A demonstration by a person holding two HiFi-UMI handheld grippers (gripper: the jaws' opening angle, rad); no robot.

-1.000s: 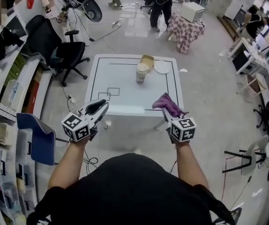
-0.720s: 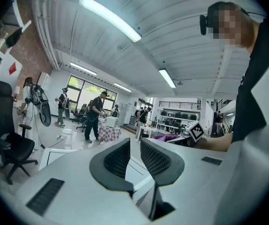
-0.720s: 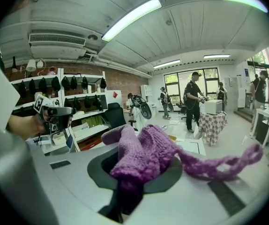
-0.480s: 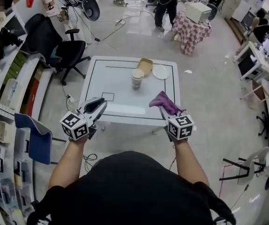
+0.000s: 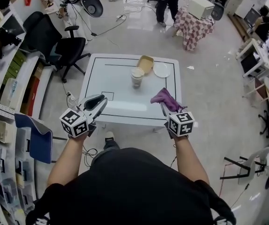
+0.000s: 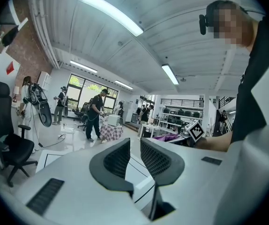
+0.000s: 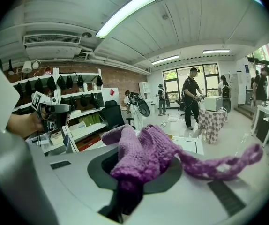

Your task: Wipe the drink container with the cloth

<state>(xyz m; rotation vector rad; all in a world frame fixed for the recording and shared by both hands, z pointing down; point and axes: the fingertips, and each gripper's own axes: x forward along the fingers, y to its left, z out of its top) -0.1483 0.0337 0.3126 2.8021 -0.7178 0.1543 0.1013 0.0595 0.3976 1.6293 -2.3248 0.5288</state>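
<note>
The right claw [image 5: 165, 108] is closed tight on the purple cloth [image 7: 144, 153], and the cloth bunches up out of the jaws with a long bit hanging off to one side. I think it is held that way so a soft, fat part sticks out in front for rubbing. The left claw [image 6: 134, 148] has nothing in it, and its jaws sit close with only a thin gap between them. I think it is kept free so it can hold the cup while the other one wipes. Both claws hang over the near edge of the white table [image 5: 120, 106], one at each side, pointing across it. The drink cup [image 5: 137, 76] stands upright near the far middle of the table, well apart from both claws, so no wiping has begun yet. Just behind the cup lie a brown tray [image 5: 146, 63] and a white plate [image 5: 161, 70]. The next job looks like reaching over to the cup, and the empty claw has to take it gently so it does not tip
</note>
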